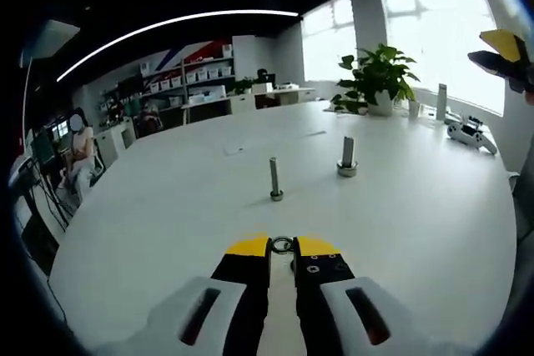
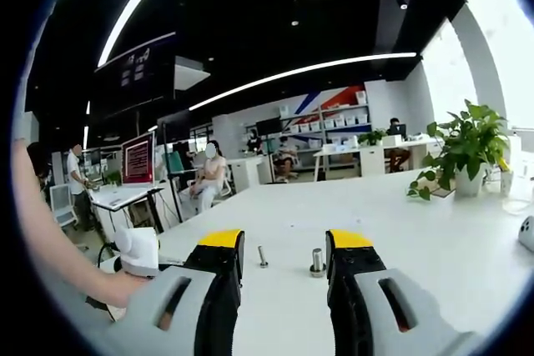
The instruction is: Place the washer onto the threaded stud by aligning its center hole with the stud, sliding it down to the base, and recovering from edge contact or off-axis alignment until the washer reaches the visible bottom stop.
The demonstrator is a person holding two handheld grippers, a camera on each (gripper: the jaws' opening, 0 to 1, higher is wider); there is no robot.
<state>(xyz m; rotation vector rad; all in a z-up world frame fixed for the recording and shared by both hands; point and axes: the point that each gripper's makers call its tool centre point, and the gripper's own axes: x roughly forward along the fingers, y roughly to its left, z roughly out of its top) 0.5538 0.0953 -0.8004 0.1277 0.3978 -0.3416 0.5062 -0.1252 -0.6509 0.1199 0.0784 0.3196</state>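
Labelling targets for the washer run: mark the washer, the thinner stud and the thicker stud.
washer [image 1: 282,245]: left gripper view, on its ring between the jaw tips.
thinner stud [image 1: 274,178]: left gripper view, mid-shaft.
thicker stud [image 1: 348,152]: left gripper view, upper shaft.

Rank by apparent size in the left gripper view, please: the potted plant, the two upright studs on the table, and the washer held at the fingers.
1. Potted plant, largest although it stands farthest.
2. The thin stud and the thicker stud look about equally tall; I would not rank them.
3. Washer, smallest, though nearest the camera.
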